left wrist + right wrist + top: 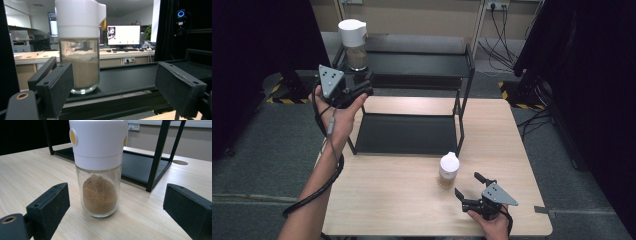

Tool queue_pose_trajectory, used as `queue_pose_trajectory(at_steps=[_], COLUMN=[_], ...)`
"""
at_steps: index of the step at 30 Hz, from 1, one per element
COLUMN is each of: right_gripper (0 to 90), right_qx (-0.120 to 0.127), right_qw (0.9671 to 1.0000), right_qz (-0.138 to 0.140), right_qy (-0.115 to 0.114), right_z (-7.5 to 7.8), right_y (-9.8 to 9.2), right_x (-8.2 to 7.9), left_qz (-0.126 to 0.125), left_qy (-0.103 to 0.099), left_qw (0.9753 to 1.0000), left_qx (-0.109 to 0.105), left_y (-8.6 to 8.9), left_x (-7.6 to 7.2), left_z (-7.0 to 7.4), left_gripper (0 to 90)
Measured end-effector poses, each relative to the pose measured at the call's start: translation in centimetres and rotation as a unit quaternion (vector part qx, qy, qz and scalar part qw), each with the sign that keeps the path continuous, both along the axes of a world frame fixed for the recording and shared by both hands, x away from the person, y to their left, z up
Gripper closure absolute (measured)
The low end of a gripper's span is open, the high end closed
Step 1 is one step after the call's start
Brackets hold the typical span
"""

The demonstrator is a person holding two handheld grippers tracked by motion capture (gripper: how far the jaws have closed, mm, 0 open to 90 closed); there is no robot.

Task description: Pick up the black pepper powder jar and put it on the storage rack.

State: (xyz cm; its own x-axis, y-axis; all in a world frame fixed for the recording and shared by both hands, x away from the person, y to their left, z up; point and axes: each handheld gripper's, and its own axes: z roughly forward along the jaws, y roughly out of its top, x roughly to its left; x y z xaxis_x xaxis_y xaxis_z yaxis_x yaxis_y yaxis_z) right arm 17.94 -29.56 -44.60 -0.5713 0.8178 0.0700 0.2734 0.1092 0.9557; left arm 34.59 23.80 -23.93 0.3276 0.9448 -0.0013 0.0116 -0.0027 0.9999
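Grey floor lies all round a light wood table (pixel 412 200) with a black two-shelf rack (pixel 412 95) on it; one spice jar (pixel 353 45) already stands on the top shelf, so that part looks done; the left gripper (pixel 349 92) sits wide open just beside it, holding nothing; a second jar (pixel 448 170) waits on the table, and the right gripper (pixel 469 187) is open near it; a rack leg stands close behind.

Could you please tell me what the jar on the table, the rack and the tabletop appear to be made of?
Jar: clear glass body, judging by its transparency and reflections, showing brown powder inside; the white cap looks like smooth matte plastic.
Rack: thin black posts and flat shelves, probably painted metal with a matte finish.
Tabletop: pale wood grain, possibly laminate rather than solid wood.
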Motion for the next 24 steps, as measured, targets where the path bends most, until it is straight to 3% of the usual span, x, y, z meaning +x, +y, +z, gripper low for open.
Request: queue_pose_trajectory(at_steps=[24], right_gripper=[7.1], right_qx=[0.0], right_qw=[1.0], right_qz=[0.0], right_qy=[0.0], right_z=[0.0], right_y=[0.0], right_x=[0.0], left_qz=[-0.013], left_qy=[0.007], left_qw=[0.9999], left_qx=[0.0], left_y=[0.8], left_x=[-2.6], left_z=[-4.0], left_gripper=[14.9])
